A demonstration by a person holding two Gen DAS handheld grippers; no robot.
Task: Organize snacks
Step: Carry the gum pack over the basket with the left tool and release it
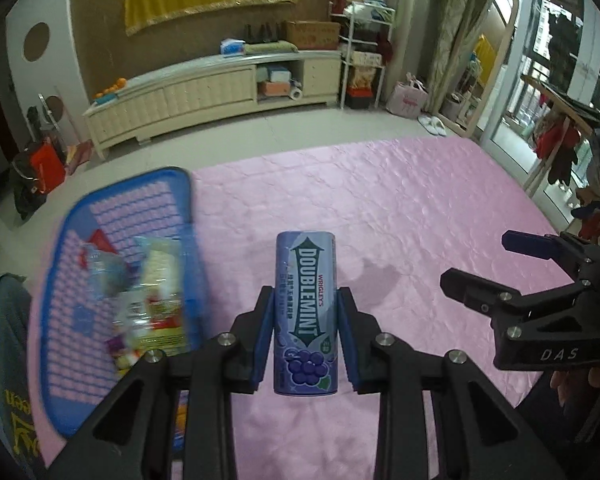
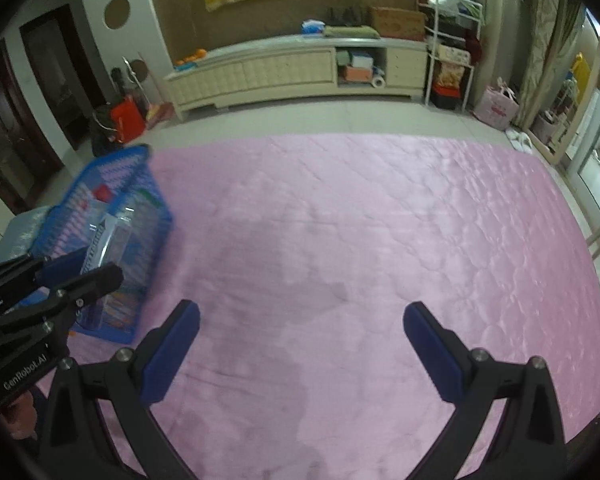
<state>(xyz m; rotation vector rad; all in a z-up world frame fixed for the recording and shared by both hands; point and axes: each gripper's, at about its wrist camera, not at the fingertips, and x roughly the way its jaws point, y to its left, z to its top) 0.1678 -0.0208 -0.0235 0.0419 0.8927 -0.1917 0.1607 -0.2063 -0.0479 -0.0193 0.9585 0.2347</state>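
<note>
Clearly light, rigid, slick: gum bottle (image 1: pixel 305 312) clamped mid-body by left gripper (image 1: pixel 305 334), lifted above pink cover (image 1: pixel 420 208), right of blue basket (image 1: pixel 188 200). Squeeze the straight sides gently. Right gripper (image 2: pixel 300 344) spread wide, holding nothing.

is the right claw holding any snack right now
No, the right claw stands open over bare pink blanket, with nothing between its pads.

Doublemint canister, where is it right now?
The purple cylindrical Doublemint canister is at the centre of the left wrist view, clamped upright in the left hand-held gripper above the pink quilted cover, right of the blue plastic basket.
</note>
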